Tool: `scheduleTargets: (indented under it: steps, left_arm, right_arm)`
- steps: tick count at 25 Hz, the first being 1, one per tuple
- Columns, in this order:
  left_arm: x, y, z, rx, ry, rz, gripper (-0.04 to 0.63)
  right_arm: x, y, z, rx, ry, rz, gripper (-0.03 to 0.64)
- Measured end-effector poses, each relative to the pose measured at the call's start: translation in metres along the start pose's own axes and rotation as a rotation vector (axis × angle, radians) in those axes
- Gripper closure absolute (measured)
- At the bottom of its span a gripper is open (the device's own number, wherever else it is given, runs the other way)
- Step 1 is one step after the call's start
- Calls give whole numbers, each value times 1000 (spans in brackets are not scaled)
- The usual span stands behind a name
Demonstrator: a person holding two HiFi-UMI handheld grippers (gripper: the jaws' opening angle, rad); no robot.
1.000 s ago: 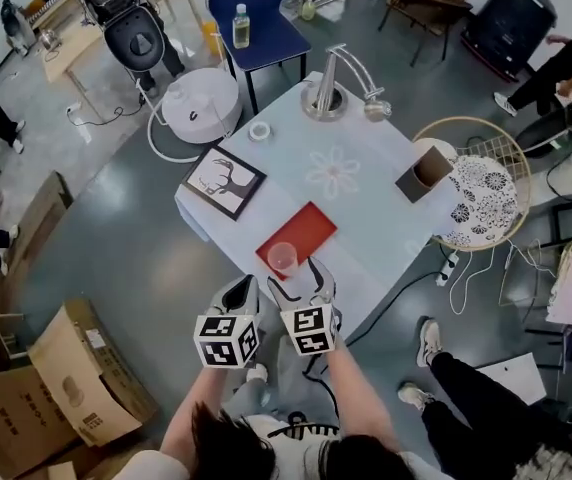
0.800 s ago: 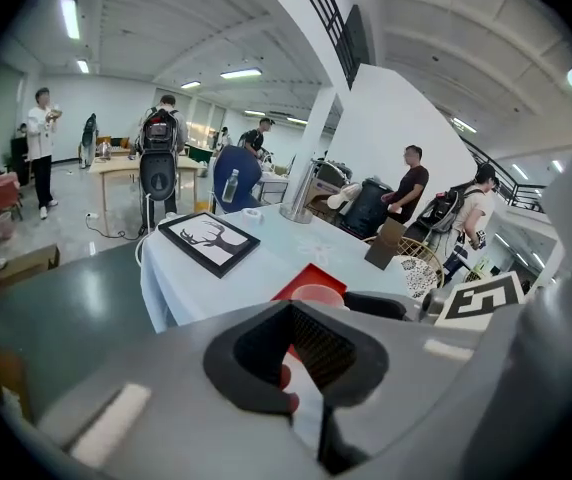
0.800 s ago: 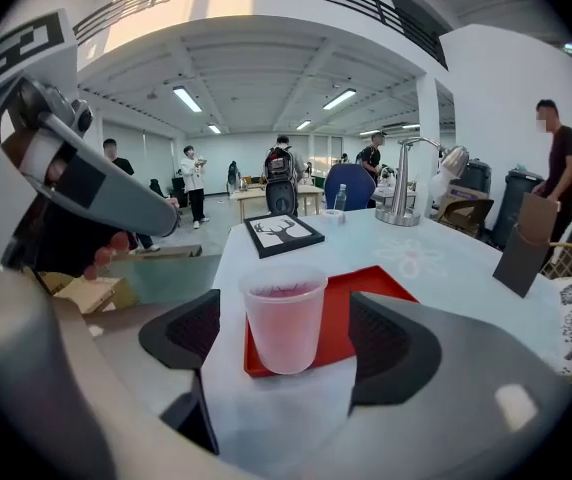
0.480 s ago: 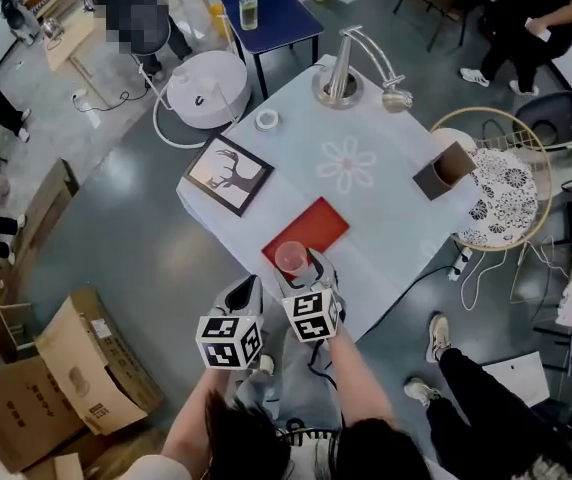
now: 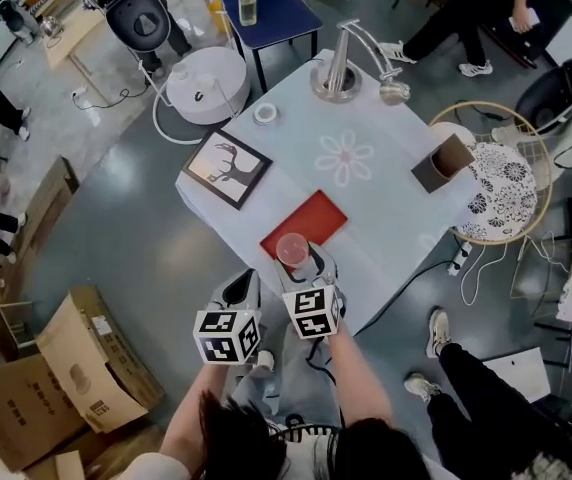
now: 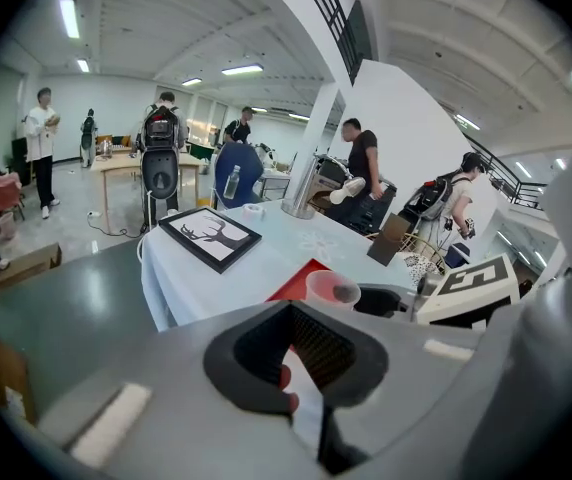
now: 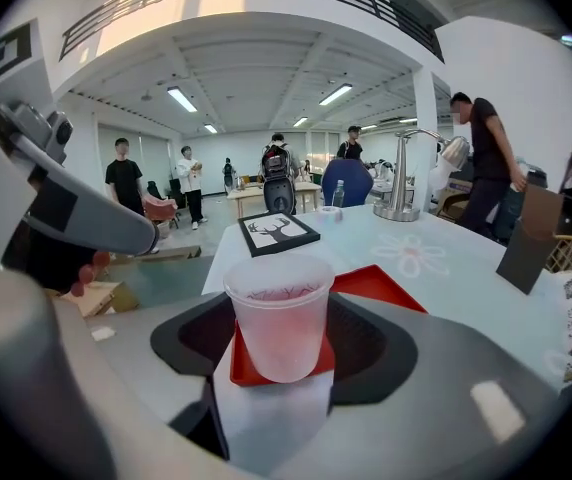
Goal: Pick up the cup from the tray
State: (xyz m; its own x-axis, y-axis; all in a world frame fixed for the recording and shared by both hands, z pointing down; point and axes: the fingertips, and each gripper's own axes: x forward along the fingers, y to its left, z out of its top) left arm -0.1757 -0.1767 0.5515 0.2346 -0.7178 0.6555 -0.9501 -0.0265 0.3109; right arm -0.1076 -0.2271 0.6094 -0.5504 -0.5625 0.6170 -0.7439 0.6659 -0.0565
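A translucent plastic cup stands at the near corner of the red tray on the white table. My right gripper reaches over the table's near edge. Its jaws have just been closing and the dark pads now sit against both sides of the cup, with the tray behind it. My left gripper hangs beside it, short of the table, jaws together and empty. From the left gripper view, the cup and tray lie ahead to the right of that gripper.
A framed deer picture, a tape roll, a metal lamp and a brown box share the table. A wicker chair stands at the right, cardboard boxes at the left. People stand around the room.
The right gripper has pushed forward around the cup and its jaws have narrowed onto it. The left gripper has stayed put.
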Motion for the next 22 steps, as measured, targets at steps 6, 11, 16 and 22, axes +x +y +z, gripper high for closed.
scheduleTargets:
  steps: [6,11,16,22]
  left_arm:
    - [5,-26,-1,63,6,-54,595]
    - [12,-61,-2,117,15,-131,595]
    - [16,-89,-7,140,30,-186,595]
    - [25,-105,-13,158,44,-206,595]
  right_arm:
    - [-34,-31,-3,33,-41,-98,304]
    - [-68,-64,-18,72,-65,-215,304]
    - [-92,-89,-41,118,-54,-298,305]
    - [-99,-108,-71,177,-31,-336,305]
